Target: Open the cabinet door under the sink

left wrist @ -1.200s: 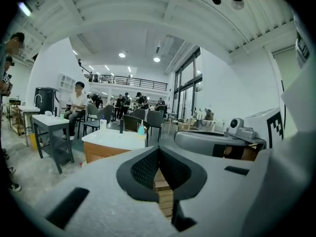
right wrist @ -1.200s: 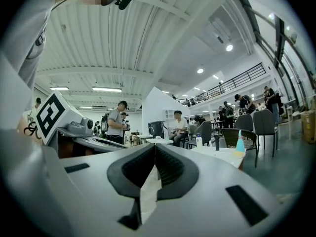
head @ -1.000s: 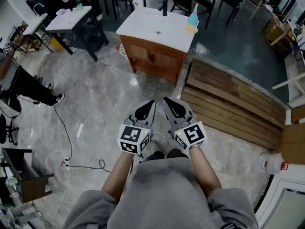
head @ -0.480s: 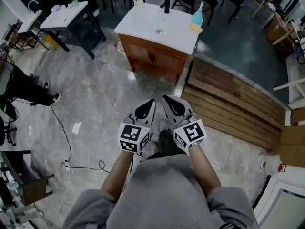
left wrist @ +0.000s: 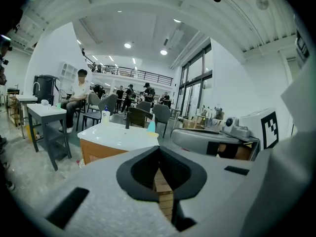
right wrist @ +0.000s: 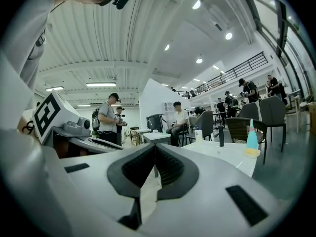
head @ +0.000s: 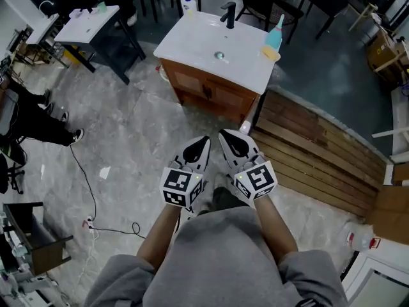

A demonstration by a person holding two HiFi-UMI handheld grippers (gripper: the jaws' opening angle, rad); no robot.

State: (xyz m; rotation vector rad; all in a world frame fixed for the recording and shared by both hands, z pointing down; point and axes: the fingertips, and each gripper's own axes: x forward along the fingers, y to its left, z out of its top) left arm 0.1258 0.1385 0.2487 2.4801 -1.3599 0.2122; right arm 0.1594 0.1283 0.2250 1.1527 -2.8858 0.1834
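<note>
Grippers sat side by side low in the head view, in front of the person's grey top (head: 223, 261). The left gripper (head: 202, 141) was clenched, tips together with nothing between them. The right gripper (head: 225, 136) was likewise pressed shut on nothing. Both pointed toward the wooden cabinet (head: 211, 94), which stood well apart from them across the marble floor (head: 134, 139). Its doors (head: 225, 97) under the white sink (head: 192, 40) were closed. A black tap (head: 229, 15) stood at the sink's back edge and a teal bottle (head: 275, 38) on its right corner. Wooden boards (head: 319, 146) lay just right of the cabinet.
</note>
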